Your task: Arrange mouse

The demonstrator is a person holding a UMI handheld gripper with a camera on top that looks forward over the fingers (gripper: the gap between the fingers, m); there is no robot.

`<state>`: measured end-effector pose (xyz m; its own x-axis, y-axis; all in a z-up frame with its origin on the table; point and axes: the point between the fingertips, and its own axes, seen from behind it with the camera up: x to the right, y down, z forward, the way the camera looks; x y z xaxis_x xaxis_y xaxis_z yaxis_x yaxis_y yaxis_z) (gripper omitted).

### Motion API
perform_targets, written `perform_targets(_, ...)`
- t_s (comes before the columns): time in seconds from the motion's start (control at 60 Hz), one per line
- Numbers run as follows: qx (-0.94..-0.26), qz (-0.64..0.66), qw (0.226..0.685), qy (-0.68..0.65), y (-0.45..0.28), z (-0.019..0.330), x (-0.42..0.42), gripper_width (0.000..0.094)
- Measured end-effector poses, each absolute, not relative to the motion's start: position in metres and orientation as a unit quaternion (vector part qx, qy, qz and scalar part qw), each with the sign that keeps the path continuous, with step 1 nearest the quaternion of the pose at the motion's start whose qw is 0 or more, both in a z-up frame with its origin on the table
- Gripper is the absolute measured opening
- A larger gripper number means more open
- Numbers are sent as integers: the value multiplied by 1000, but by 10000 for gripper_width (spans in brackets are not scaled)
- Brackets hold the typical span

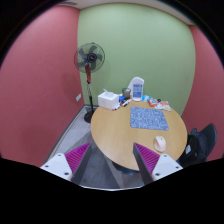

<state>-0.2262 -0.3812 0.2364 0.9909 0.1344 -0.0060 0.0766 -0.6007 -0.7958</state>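
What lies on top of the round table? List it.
On the round table: a patterned mat, a white box, clutter behind it, a pale object near the edge. No mouse is identifiable. Tool open.

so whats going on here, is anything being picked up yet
Not yet. The hand-held gripper is open and holds nothing, hanging short of a round wooden table. On the table lie a blue patterned mat, a small pale object near the front edge that may be the mouse, and some boxes and clutter at the far side. A standing fan is beyond, by the wall.
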Motion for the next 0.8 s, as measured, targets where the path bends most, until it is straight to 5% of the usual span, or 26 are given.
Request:
perform_targets(0.4,-930,-23,366,-21,-383,95,-80,845)
perform_targets(0.8,-912,-28,409,-10,-228,11,34,839)
